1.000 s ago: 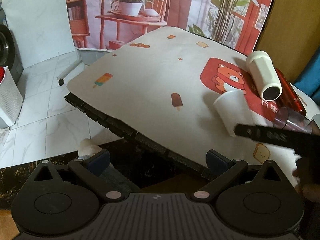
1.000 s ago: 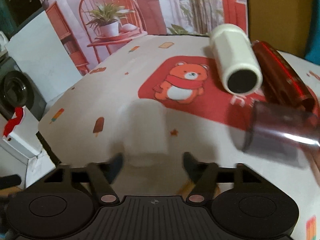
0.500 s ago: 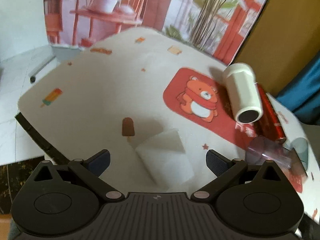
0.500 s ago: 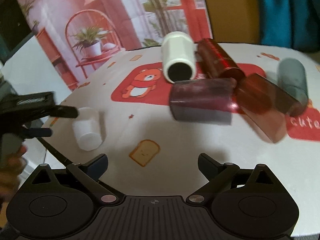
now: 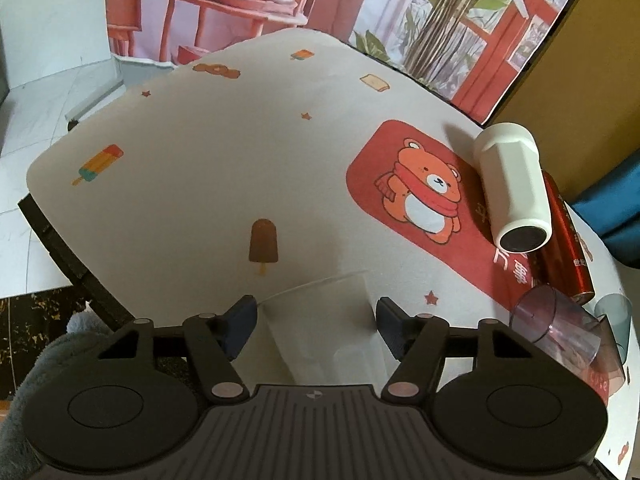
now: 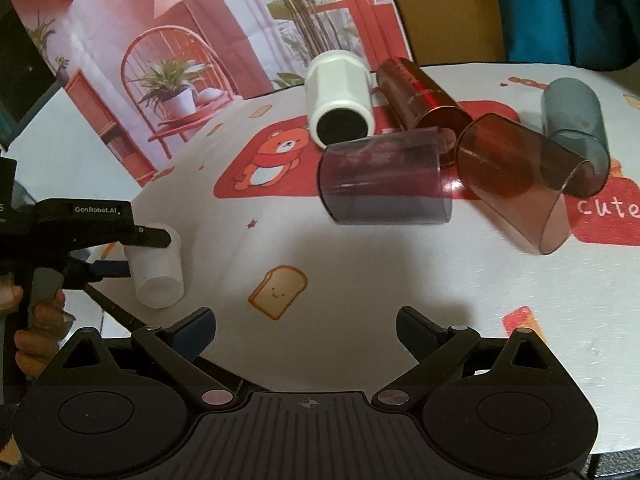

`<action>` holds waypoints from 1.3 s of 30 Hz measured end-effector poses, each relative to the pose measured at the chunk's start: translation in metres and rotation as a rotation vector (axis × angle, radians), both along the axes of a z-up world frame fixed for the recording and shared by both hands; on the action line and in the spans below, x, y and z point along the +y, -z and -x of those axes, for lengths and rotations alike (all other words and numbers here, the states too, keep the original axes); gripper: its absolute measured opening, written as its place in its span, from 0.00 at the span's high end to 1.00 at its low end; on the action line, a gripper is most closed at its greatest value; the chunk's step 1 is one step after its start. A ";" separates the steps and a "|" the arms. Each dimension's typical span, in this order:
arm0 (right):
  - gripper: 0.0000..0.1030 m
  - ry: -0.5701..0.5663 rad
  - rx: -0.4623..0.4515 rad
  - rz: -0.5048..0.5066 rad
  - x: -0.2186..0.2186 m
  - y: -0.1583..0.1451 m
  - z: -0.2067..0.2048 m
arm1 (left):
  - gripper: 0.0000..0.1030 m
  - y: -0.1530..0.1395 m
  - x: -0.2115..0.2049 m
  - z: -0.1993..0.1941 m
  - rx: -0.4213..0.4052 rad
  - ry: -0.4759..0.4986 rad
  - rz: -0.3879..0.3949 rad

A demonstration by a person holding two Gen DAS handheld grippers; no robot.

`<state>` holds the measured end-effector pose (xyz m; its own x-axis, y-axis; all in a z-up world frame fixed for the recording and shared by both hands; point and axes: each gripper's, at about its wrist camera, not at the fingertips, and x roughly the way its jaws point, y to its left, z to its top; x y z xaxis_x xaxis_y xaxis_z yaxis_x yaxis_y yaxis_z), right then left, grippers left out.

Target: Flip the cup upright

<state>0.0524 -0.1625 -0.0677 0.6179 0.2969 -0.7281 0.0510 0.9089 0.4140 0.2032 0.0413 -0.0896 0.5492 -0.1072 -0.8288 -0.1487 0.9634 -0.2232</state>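
Left hand-held gripper [image 5: 316, 320] straddling frosted cup [image 5: 328, 332]

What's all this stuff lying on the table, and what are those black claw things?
Frosted white cup: 1, on its side at the table's near left edge.
White faceted tumbler: 1, on its side by the bear print.
Red metallic cup: 1, on its side beside it.
Purple clear cup: 1, on its side, middle.
Red clear cup: 1, on its side, right.
Grey-blue cup: 1, on its side, far right.
Tablecloth: 1, cream, cartoon prints.
Left claw: black, open around the frosted cup.
Right claw: black, open, holding nothing.
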 end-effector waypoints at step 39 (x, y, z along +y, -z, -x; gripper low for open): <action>0.06 0.044 -0.004 0.027 -0.002 -0.007 0.006 | 0.05 -0.011 -0.060 0.044 -0.189 0.312 -0.249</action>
<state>0.0466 -0.1642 -0.0611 0.6327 0.2496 -0.7330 0.0894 0.9167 0.3894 0.1591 -0.0187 -0.0789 0.6663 -0.1015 -0.7387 0.1788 0.9835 0.0262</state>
